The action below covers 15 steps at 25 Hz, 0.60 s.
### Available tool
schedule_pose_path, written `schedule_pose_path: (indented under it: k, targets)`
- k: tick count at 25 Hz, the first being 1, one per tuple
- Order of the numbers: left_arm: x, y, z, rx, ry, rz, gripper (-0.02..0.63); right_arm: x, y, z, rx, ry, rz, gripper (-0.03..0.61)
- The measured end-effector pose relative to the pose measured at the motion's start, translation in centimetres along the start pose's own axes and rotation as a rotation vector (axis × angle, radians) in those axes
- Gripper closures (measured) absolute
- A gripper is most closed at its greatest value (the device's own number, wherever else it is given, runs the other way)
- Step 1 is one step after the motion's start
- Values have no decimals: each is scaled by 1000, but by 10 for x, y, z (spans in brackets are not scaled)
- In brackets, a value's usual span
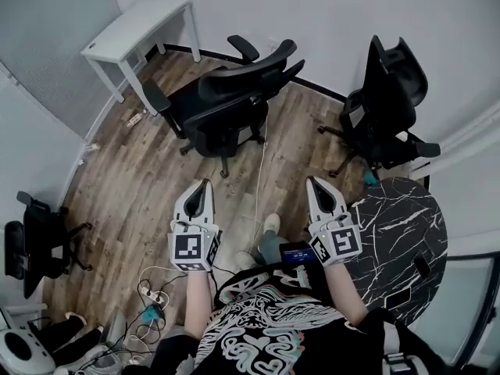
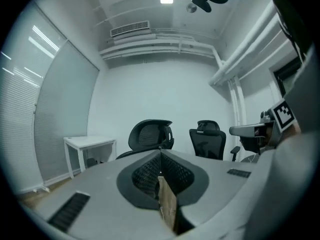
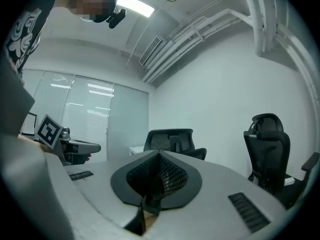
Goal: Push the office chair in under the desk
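At far left stands the white counter (image 1: 137,30); the office chair (image 1: 226,104) stands near it, not yet under. Behind the chair, the left gripper (image 1: 203,190) and right gripper (image 1: 316,186) hover, fingers closed, holding nothing. Pushing the backrest evenly with both seems best; a floor cable (image 1: 259,170) and a second chair (image 1: 391,108) lie rightward.

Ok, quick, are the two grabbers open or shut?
Left grey two-jaw gripper: shut, holding nothing.
Right grey two-jaw gripper: shut, holding nothing.

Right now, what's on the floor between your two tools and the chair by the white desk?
Head view: only wooden floor and a thin white cable separate the chair from the left tool and right tool.
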<state>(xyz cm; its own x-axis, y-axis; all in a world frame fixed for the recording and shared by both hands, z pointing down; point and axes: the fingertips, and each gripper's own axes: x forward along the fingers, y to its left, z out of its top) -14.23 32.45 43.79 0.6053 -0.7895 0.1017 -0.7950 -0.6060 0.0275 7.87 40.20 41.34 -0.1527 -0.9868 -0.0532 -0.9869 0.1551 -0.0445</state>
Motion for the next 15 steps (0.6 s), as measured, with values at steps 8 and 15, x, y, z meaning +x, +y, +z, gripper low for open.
schedule_pose_path:
  k: [8, 15]
  targets:
    - [24, 11, 6, 105, -12, 26, 592, 33, -12, -9, 23, 6, -12, 545]
    - [59, 36, 13, 126, -16, 48, 592, 85, -30, -16, 48, 17, 1, 545]
